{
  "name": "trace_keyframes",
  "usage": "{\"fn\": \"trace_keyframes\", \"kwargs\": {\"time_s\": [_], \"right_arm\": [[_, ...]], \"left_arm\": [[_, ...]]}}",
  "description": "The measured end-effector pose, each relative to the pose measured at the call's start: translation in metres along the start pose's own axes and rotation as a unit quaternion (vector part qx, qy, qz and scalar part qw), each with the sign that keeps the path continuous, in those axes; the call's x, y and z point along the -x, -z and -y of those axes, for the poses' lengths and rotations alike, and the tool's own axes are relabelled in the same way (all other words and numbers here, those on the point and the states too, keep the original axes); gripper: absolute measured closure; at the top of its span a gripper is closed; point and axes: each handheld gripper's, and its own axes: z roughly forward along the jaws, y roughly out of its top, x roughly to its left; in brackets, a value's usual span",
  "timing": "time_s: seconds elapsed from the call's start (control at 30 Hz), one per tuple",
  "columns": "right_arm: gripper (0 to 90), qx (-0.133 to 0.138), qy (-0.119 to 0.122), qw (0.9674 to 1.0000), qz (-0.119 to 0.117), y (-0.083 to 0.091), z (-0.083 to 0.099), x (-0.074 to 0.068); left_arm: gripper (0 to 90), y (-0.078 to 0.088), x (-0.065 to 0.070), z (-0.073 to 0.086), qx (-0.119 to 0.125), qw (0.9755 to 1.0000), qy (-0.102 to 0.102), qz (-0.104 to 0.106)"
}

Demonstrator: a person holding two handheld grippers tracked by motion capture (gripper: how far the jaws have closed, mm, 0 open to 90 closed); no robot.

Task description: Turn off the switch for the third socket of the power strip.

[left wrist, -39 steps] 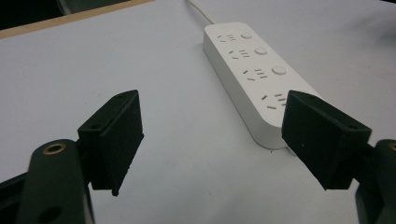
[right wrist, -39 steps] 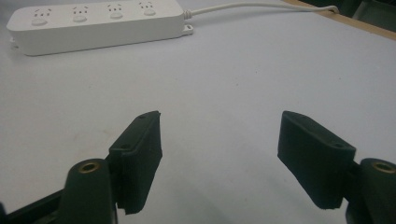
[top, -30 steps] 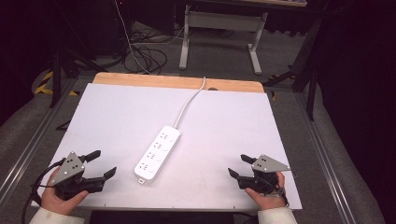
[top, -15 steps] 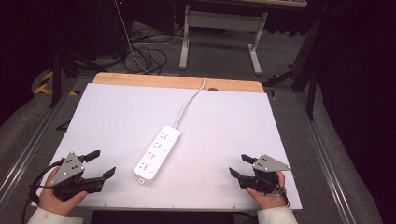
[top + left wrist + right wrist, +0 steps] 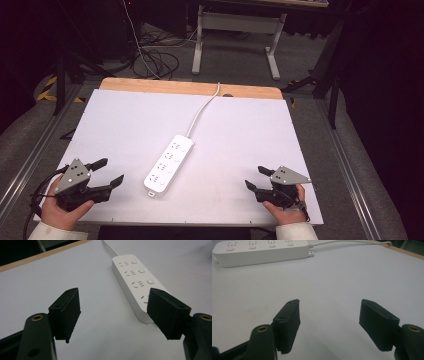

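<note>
Since the earlier frame the left gripper [image 5: 107, 173] has narrowed its jaws slightly; they remain spread, empty. The strip [image 5: 169, 163] lies mid-table, long axis diagonal, nearer the left gripper. The right gripper [image 5: 256, 178] is spread, empty.

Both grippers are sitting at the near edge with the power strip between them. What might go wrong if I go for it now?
1. The power strip lies diagonally, so the left gripper, whose fingers have just been closing with nothing between them, may meet it askew and shove it.
2. Its cord runs over the table's far edge; lifting could pull it taut.
3. The right gripper sits farther off, needing the longer reach.
</note>
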Motion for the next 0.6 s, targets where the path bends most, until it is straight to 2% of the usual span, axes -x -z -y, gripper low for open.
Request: {"fn": "trace_keyframes", "kwargs": {"time_s": [0.1,0.17,0.23,0.27,0.33,0.43,0.6], "right_arm": [[33.5,0.001,0.000,1.0000,-0.001,0.000,0.000,0.000],[33.5,0.000,0.000,1.0000,0.000,0.000,0.000,0.000],[33.5,-0.001,0.000,1.0000,0.000,0.000,0.000,0.000],[33.6,-0.001,0.000,1.0000,0.000,0.000,0.000,0.000],[34.3,-0.001,0.003,1.0000,0.000,0.000,0.000,0.000],[35.0,-0.002,0.003,1.0000,0.000,0.000,0.000,0.000],[35.0,-0.003,0.002,1.0000,-0.001,-0.001,0.000,0.000]], "left_arm": [[27.4,0.001,0.000,-0.004,-0.003,1.0000,0.002,0.005],[27.4,0.000,0.000,-0.011,-0.011,0.9998,0.001,0.016],[27.4,-0.001,0.001,-0.014,-0.014,0.9998,0.001,0.016],[27.4,-0.001,0.002,-0.019,-0.020,0.9997,-0.014,0.002],[27.4,-0.001,0.001,-0.022,-0.023,0.9995,-0.022,-0.003],[27.4,-0.002,0.000,-0.027,-0.024,0.9995,-0.020,0.002],[27.4,-0.007,-0.004,-0.036,-0.025,0.9994,-0.011,0.024]]}}
